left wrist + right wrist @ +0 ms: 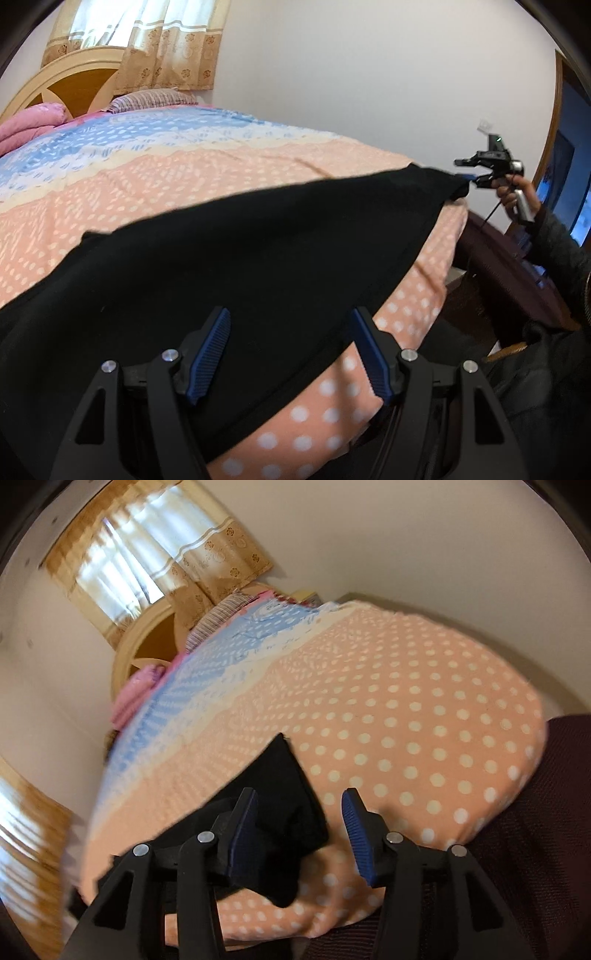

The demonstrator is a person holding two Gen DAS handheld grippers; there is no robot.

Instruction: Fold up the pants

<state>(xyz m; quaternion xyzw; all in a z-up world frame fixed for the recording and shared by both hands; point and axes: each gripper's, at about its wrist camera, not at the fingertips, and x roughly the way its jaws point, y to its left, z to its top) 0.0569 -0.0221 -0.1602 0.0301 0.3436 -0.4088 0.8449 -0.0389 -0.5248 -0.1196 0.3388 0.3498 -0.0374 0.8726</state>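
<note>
Black pants [258, 251] lie spread across the polka-dot bed near its foot edge. My left gripper [290, 325] is open, its blue pads either side of the pants' near edge, with the cloth between them. My right gripper [299, 806] is open at the pants' far end [284, 794], where a corner of black cloth lies between the jaws against the left pad. In the left wrist view the right gripper [469, 177] sits at the pants' far corner, held by a hand.
The bed [184, 177] has a peach, white and blue sheet, pink bedding [33, 125] and a pillow [151, 98] by the wooden headboard. A dark wooden footboard [517, 277] runs along the foot. Curtained window [147, 40] behind.
</note>
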